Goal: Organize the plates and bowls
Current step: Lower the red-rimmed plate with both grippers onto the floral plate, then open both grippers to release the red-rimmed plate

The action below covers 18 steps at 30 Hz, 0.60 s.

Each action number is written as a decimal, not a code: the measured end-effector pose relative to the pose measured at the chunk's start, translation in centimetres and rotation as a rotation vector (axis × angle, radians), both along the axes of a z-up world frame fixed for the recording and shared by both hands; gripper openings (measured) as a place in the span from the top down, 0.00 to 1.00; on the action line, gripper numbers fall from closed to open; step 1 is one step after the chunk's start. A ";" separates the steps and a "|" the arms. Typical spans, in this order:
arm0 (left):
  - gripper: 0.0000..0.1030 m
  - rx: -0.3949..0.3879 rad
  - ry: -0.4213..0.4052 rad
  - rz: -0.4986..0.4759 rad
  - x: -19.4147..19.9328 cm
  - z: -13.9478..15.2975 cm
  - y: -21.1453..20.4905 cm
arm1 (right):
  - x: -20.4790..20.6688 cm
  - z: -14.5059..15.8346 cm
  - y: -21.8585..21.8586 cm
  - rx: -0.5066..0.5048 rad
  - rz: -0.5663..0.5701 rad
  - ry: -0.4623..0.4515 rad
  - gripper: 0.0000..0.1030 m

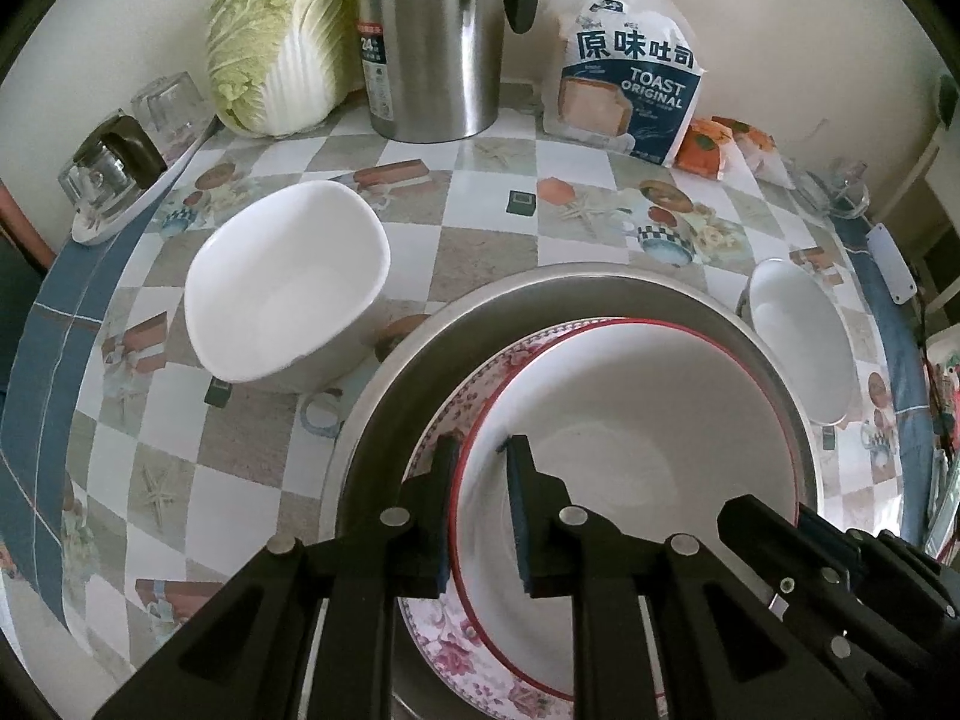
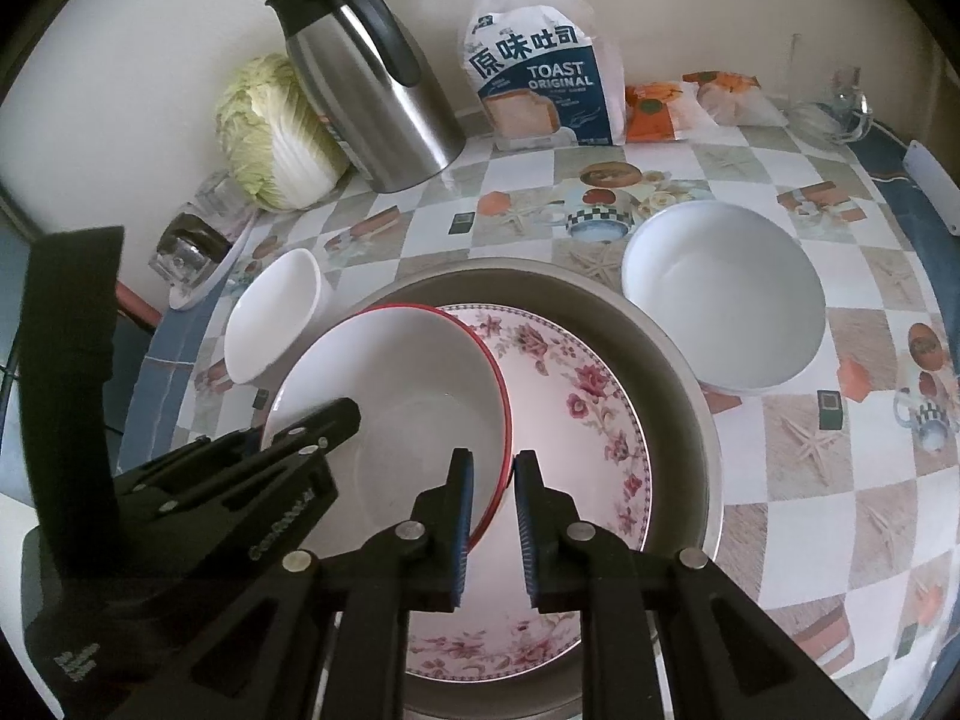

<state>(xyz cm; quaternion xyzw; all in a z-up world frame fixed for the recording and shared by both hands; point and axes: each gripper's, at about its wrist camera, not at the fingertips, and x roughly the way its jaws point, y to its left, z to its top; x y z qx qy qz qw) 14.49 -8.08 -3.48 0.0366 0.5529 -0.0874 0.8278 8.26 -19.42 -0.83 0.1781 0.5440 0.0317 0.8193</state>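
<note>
Straddling the red-rimmed bowl [image 1: 630,420] rim, the left hand-held gripper [image 1: 483,456] is sitting narrowly parted; the right hand-held gripper [image 2: 492,468] is pinching its opposite rim. The bowl is resting on the floral plate [image 2: 588,414] inside the metal basin [image 2: 678,372].

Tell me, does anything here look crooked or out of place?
Yes: the red-rimmed bowl sits off-centre and tilted on the floral plate in the metal basin, with both hand-held grippers, left and right, straddling its rim. Nothing looks spilled or broken.
</note>
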 end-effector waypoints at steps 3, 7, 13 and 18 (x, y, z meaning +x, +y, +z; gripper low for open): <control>0.84 -0.003 0.002 0.011 -0.1 0.0 0.1 | 0.0 0.1 0.1 -0.009 0.009 0.004 0.83; 0.83 0.001 0.003 0.013 -0.2 0.0 0.0 | 0.0 0.3 0.2 -0.019 0.021 0.010 0.83; 0.82 -0.013 -0.001 0.025 -0.2 0.3 0.4 | -0.1 1.8 -0.4 -0.067 0.008 -0.025 0.83; 0.77 -0.021 -0.023 0.046 -0.2 1.1 0.8 | -0.2 3.4 -0.6 -0.097 0.000 -0.064 0.84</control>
